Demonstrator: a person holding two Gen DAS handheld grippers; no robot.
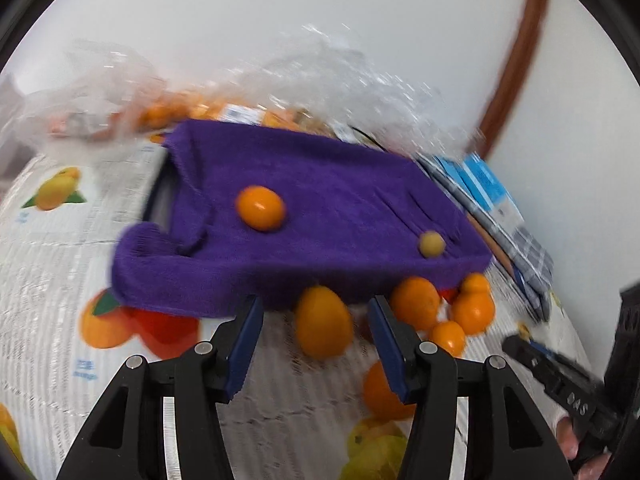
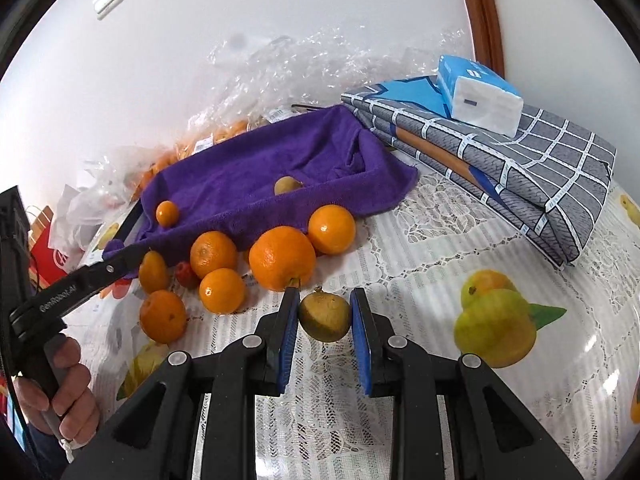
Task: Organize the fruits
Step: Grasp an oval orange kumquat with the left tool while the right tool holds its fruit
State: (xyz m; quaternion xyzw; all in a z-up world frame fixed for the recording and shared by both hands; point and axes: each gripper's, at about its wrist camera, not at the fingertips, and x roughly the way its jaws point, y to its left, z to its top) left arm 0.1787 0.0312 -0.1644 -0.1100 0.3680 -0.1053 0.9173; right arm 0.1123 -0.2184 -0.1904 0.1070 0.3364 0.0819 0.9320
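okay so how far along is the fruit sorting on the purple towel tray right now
Early. Done: one small orange and one yellowish-brown fruit lie on the purple towel. In hand: the right gripper is shut on another yellowish-brown fruit; the left gripper is open around an orange, not pressing it. Left: about six oranges on the tablecloth.

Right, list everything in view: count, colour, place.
Oranges: six, orange, loose on the tablecloth before the towel.
Kumquat: one, orange, on the towel.
Brownish fruit: one on the towel, another in the right tongs.
Towel: one, purple, draped over a tray.
Folded cloth: one, grey checked, right.
Tissue pack: one, blue-white, on the cloth.
Plastic bags: clear, behind.
Left tongs: open.
Right tongs: shut on fruit.
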